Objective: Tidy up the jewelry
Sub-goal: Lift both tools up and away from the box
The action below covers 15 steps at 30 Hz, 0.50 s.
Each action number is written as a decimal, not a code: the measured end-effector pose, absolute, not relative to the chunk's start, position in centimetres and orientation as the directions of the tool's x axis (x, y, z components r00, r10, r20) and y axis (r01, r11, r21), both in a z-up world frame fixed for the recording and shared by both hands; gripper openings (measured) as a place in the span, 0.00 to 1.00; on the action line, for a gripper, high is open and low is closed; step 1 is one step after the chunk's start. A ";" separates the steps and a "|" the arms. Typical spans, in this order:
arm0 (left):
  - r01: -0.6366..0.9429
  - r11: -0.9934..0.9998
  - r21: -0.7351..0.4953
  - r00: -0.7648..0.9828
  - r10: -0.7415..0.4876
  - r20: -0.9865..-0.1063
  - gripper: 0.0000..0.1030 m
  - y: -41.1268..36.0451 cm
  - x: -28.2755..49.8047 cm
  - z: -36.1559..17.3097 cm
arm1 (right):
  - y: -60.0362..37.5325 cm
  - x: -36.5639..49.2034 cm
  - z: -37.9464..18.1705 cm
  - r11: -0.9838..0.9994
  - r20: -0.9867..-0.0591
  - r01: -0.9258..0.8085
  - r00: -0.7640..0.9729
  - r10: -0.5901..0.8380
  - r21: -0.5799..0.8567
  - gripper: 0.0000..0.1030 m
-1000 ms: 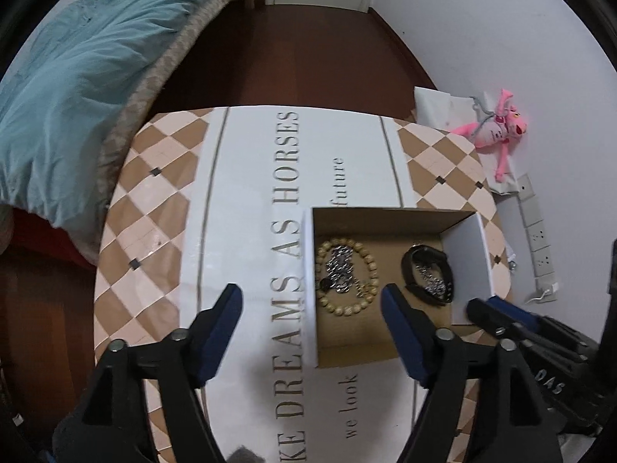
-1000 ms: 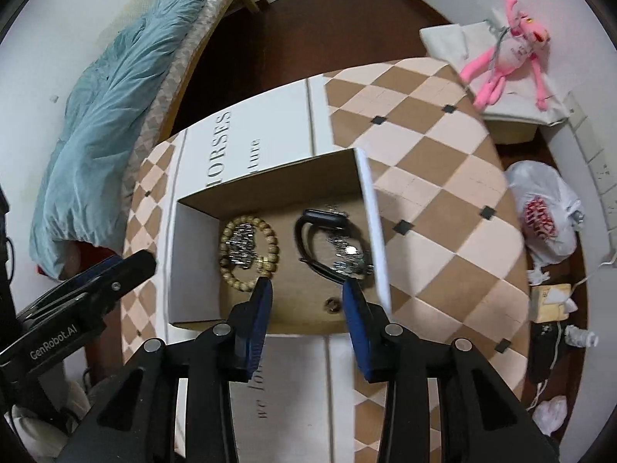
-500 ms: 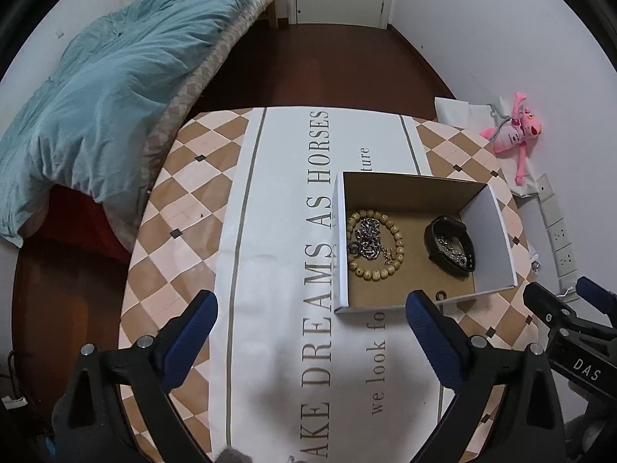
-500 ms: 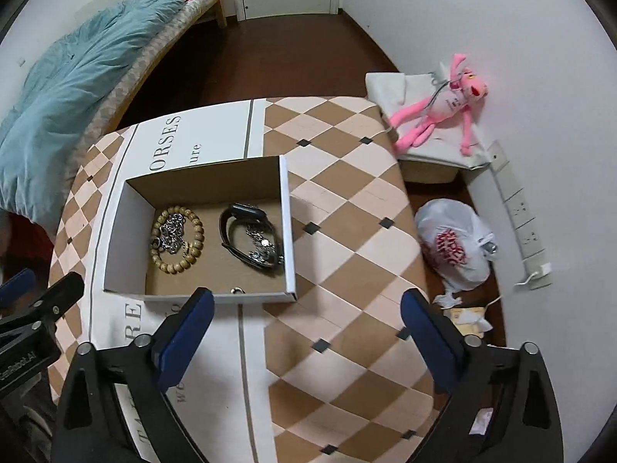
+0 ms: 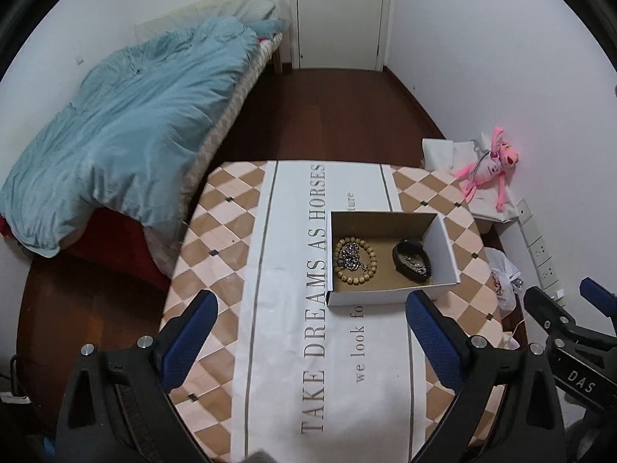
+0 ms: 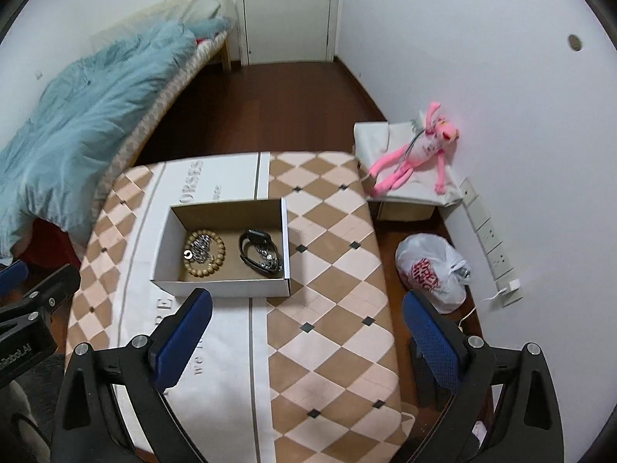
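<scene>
A white cardboard box (image 5: pixel 443 247) (image 6: pixel 164 247) with a brown inside stands on the table. In it lie a wooden bead bracelet (image 5: pixel 354 262) (image 6: pixel 204 250) with a silver chain (image 5: pixel 349 257) (image 6: pixel 200 249) inside its ring, and a black band (image 5: pixel 410 260) (image 6: pixel 258 255) with a silver chain on it. My left gripper (image 5: pixel 308 332) is open and empty, held high above the table, nearer than the box. My right gripper (image 6: pixel 306 326) is open and empty, also high and back from the box.
The table wears a checked cloth (image 5: pixel 216 239) with a white lettered runner. A bed with a blue quilt (image 5: pixel 127 123) stands to the left. A pink plush toy (image 6: pixel 420 154) on a box, a white plastic bag (image 6: pixel 432 270) and wall sockets (image 6: pixel 489 235) are on the right.
Both grippers have pulled back and up from the box, which now looks smaller and farther. The right gripper's jaws have opened wide. The jewelry lies in the box as before.
</scene>
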<state>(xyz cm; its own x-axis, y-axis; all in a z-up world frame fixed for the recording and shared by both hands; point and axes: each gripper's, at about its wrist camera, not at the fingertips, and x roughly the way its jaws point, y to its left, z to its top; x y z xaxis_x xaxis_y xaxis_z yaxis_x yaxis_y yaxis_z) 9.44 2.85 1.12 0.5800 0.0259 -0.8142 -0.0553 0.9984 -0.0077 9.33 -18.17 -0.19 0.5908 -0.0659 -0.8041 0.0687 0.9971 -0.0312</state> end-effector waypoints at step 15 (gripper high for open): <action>-0.030 0.999 -0.019 0.680 0.006 -0.733 0.97 1.9 2.5 7.8 | -18.4 1.5 7.9 0.996 -0.703 0.085 0.706 -0.087 -0.038 1.00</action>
